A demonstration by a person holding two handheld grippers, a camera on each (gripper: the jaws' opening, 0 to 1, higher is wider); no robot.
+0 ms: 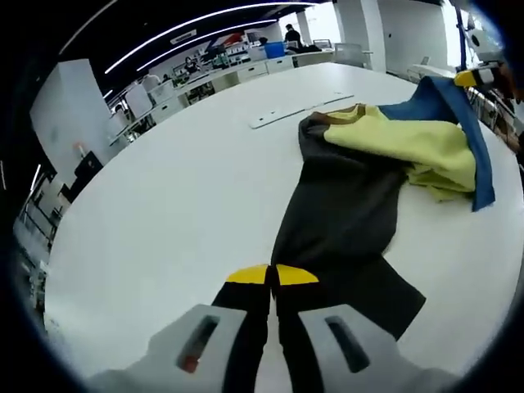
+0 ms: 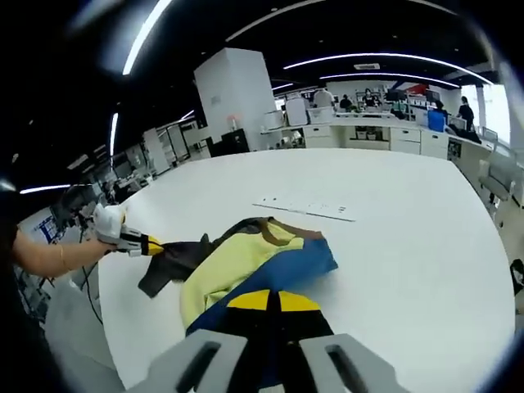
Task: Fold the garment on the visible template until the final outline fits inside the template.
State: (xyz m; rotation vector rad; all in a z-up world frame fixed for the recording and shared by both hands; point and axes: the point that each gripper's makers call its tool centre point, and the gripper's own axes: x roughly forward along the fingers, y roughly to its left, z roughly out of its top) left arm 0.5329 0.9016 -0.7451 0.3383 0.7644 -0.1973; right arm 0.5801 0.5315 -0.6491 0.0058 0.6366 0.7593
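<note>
A garment in dark grey [image 1: 344, 213], pale yellow [image 1: 409, 139] and blue [image 1: 479, 155] lies crumpled on the white table [image 1: 164, 196]. My left gripper [image 1: 271, 275] is shut on the end of its dark grey part, near the table's edge. In the right gripper view the same left gripper [image 2: 141, 243], held by a hand, pinches that dark part [image 2: 176, 260] and pulls it out sideways. The right gripper [image 2: 272, 301] is shut on the garment's blue part [image 2: 286, 266], and the yellow part [image 2: 233, 262] lies beside it. Its yellow tip [image 1: 473, 78] holds the blue fabric up.
A flat white strip [image 1: 299, 110] lies on the table beyond the garment, also seen as the strip [image 2: 307, 207] in the right gripper view. Office desks [image 1: 221, 78], a white pillar [image 2: 233, 94] and people stand beyond the table's far edge. Bare tabletop surrounds the garment.
</note>
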